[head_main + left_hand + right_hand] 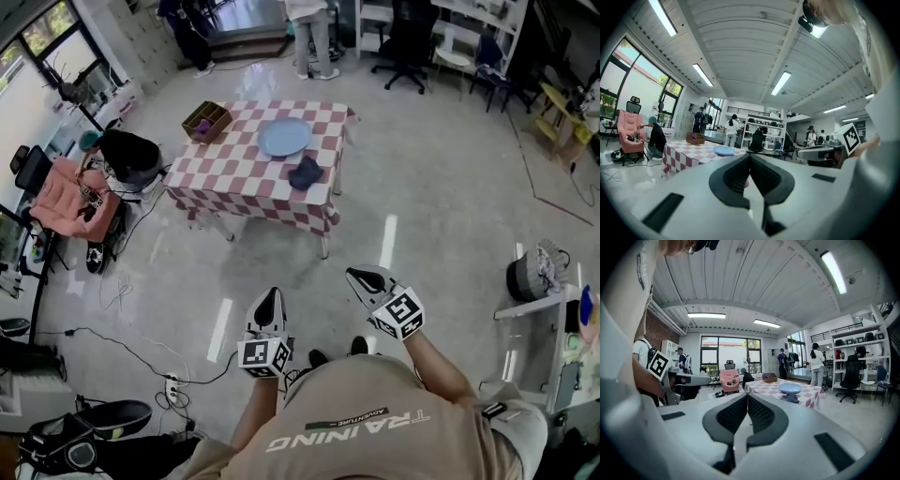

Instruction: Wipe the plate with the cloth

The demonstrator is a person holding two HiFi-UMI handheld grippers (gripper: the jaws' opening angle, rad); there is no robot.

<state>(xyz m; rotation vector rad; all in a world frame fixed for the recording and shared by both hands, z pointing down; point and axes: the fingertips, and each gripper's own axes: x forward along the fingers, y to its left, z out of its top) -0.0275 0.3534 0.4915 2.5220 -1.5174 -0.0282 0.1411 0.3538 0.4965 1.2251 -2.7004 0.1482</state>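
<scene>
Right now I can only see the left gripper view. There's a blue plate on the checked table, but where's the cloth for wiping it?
Observer: The crumpled dark blue cloth lies on the red-and-white checked table, on the near side of the round light blue plate.
Operator: Is the other gripper holding something?
Observer: No. The right gripper has its fingers shut together, with nothing between them.

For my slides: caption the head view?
Person with left tongs and right tongs shut, empty, short of checkered table bearing blue plate and dark cloth.
</scene>
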